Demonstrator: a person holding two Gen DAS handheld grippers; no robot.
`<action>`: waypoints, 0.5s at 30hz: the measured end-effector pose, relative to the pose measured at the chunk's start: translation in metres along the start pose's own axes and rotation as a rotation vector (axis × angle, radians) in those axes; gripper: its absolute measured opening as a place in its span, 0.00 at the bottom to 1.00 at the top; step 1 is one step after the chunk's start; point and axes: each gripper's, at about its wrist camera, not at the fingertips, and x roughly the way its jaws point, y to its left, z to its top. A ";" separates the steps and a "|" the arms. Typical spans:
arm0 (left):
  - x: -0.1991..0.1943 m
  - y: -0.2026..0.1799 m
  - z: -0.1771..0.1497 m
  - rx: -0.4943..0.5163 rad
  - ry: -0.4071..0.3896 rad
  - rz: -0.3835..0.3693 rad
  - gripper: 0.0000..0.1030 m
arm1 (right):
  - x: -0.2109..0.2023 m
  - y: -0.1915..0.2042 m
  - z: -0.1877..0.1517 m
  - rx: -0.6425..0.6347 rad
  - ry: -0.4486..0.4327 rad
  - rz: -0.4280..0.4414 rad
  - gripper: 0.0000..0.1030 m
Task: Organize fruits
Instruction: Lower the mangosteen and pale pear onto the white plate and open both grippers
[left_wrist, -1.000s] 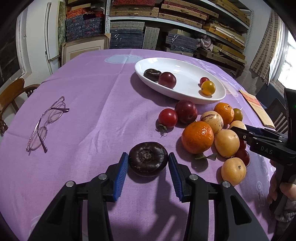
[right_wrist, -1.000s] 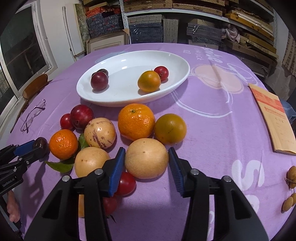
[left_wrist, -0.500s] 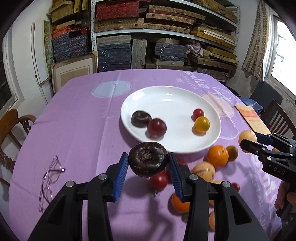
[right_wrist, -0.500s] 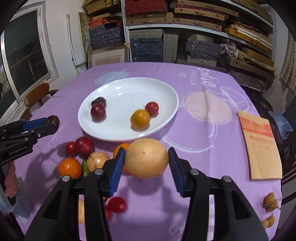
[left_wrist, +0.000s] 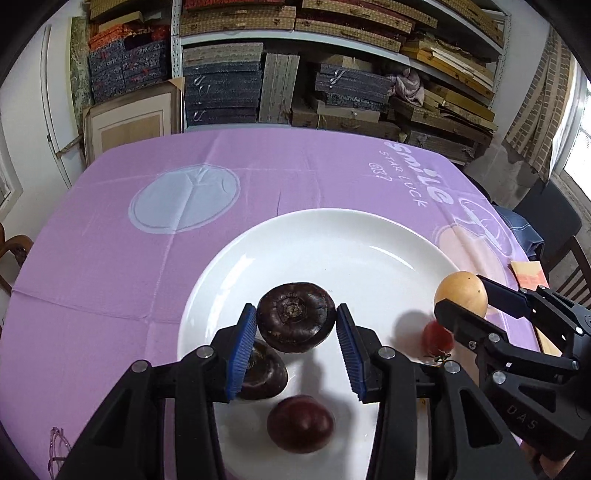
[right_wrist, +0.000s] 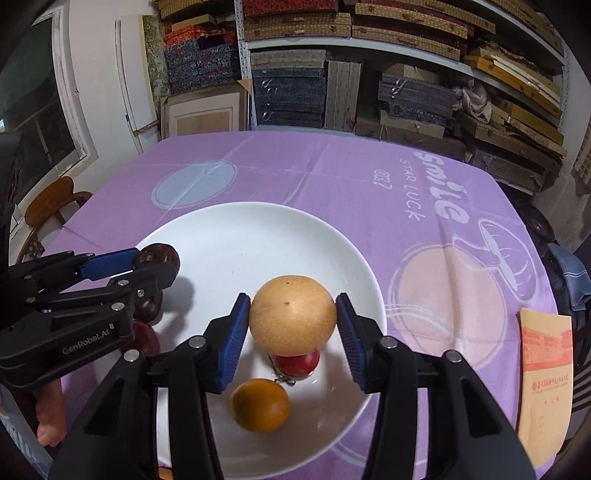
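My left gripper (left_wrist: 295, 345) is shut on a dark purple round fruit (left_wrist: 295, 321) and holds it in the air over the white plate (left_wrist: 332, 251). Under it on the plate lie another dark purple fruit (left_wrist: 264, 376) and a dark red plum (left_wrist: 300, 424). My right gripper (right_wrist: 291, 343) is shut on a tan round pear (right_wrist: 292, 314), also above the plate (right_wrist: 240, 236). Below the pear lie a small red tomato (right_wrist: 297, 363) and an orange-yellow fruit (right_wrist: 259, 404). Each gripper shows in the other's view, the right one (left_wrist: 461, 301) beside the left.
The plate sits on a table with a purple cloth (left_wrist: 147, 258). Glasses (left_wrist: 57, 448) lie at the near left edge, an orange booklet (right_wrist: 545, 369) at the right. Wooden chairs (right_wrist: 55, 199) stand around the table, and packed shelves (right_wrist: 369, 74) fill the back wall.
Both grippers lifted their fruits off the cloth and carried them forward over the plate. The heap of loose fruit has dropped out of view behind them.
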 end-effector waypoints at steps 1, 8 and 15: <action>0.005 0.000 0.001 0.003 0.011 0.003 0.44 | 0.009 -0.001 0.001 0.003 0.017 0.006 0.46; 0.009 -0.005 -0.001 0.035 0.005 0.037 0.45 | 0.014 -0.010 0.004 0.016 0.000 -0.008 0.51; -0.023 0.005 -0.006 0.014 -0.037 0.033 0.56 | -0.032 -0.012 -0.010 0.014 -0.069 -0.015 0.54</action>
